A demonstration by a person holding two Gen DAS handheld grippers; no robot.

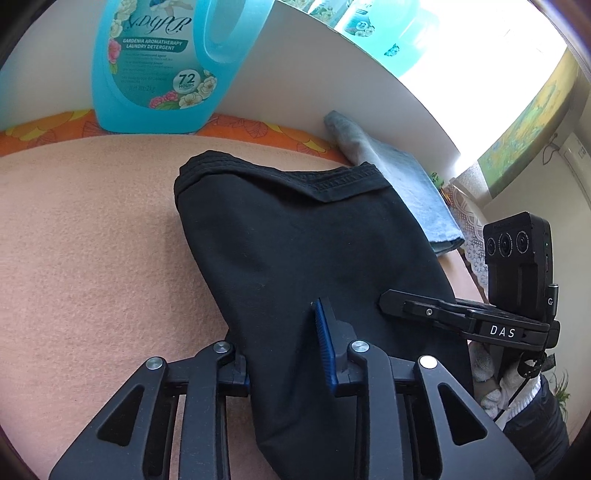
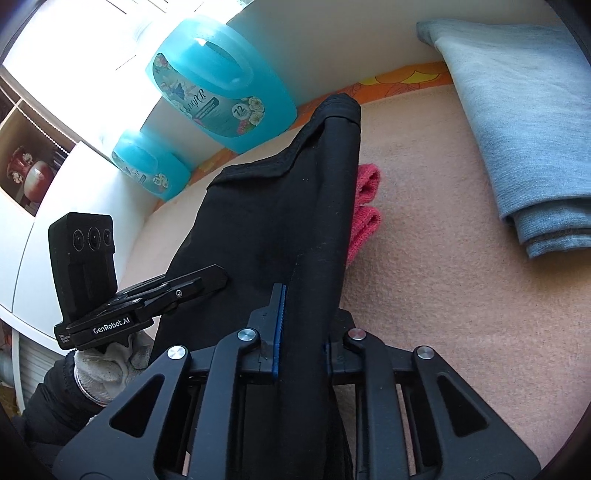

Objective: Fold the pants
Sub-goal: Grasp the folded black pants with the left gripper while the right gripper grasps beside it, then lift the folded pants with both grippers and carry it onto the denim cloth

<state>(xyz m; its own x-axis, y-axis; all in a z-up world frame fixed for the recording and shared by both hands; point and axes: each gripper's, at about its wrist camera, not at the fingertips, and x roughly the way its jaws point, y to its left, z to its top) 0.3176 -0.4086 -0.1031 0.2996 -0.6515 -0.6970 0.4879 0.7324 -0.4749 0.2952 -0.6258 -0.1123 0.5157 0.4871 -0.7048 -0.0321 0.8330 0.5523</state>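
Observation:
Black pants (image 1: 295, 240) lie lengthwise on a peach blanket (image 1: 92, 258), their hemmed end towards the far wall. My left gripper (image 1: 284, 325) is shut on the near part of the cloth; its blue-padded right finger (image 1: 325, 332) presses the fabric and the left finger is hidden under it. In the right wrist view the pants (image 2: 273, 206) rise as a folded ridge through my right gripper (image 2: 306, 306), which is shut on them, blue pad on the left side. Each gripper shows in the other's view: the right one (image 1: 406, 306), the left one (image 2: 210, 278), held by a gloved hand (image 2: 107, 365).
Two blue detergent bottles (image 1: 159, 62) (image 1: 388, 33) stand against the white wall at the back. A folded blue-grey cloth (image 2: 517, 129) lies to the right of the pants. A pink knitted piece (image 2: 364, 206) peeks out beside the pants' right edge.

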